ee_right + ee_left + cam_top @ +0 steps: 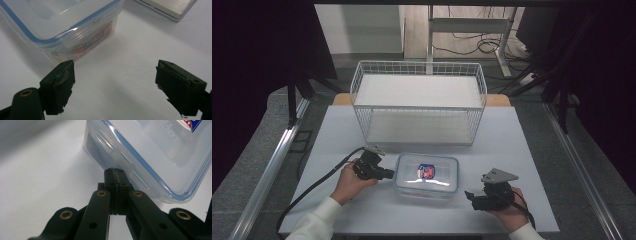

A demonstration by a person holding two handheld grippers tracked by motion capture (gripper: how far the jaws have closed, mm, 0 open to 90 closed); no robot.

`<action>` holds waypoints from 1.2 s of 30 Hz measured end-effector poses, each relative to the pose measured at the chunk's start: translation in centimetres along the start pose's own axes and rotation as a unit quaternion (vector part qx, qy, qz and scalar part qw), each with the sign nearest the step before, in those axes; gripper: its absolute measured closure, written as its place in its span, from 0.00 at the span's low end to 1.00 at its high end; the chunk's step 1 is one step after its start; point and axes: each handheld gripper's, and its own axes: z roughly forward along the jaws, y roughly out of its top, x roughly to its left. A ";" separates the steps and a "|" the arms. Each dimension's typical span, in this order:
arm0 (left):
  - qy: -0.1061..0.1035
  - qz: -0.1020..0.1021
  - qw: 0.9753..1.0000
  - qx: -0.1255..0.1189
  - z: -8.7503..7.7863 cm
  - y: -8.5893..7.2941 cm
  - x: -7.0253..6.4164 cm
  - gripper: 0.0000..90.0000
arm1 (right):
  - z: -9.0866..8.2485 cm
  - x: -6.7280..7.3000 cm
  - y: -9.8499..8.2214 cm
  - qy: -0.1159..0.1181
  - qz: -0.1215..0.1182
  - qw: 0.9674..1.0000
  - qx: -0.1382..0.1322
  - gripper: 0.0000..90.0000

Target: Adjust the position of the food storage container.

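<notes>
Early in the job: box sitting mid-desk, lid on, side latches seemingly down, none opened. Left hand-held gripper closed, empty, tips touching the 9 o'clock latch. Right hand-held gripper open, empty, off the 4 o'clock corner.

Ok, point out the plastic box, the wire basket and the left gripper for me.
plastic box (434, 183), high view, on the clear lid below the sticker.
wire basket (419, 107), high view, on the front top rim.
left gripper (115, 171), left gripper view, at the tips of the closed jaws.
</notes>
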 end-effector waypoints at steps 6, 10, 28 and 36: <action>0.002 -0.002 1.000 -0.007 0.0 -0.1 0.1 1.00 | 0.0 -0.1 0.0 -0.001 0.000 1.000 -0.001 0.18; 0.012 -0.006 1.000 -0.017 -0.6 -0.3 0.3 1.00 | -0.2 -0.1 0.1 -0.001 -0.001 1.000 -0.014 0.18; 0.014 -0.101 0.988 -0.118 -4.1 -3.2 0.1 0.38 | -0.3 -0.8 0.5 0.035 0.051 0.997 -0.053 0.17; -0.013 -0.118 0.984 -0.131 -4.5 -3.3 -0.1 0.32 | -0.7 -0.8 0.6 0.042 0.050 0.996 -0.063 0.17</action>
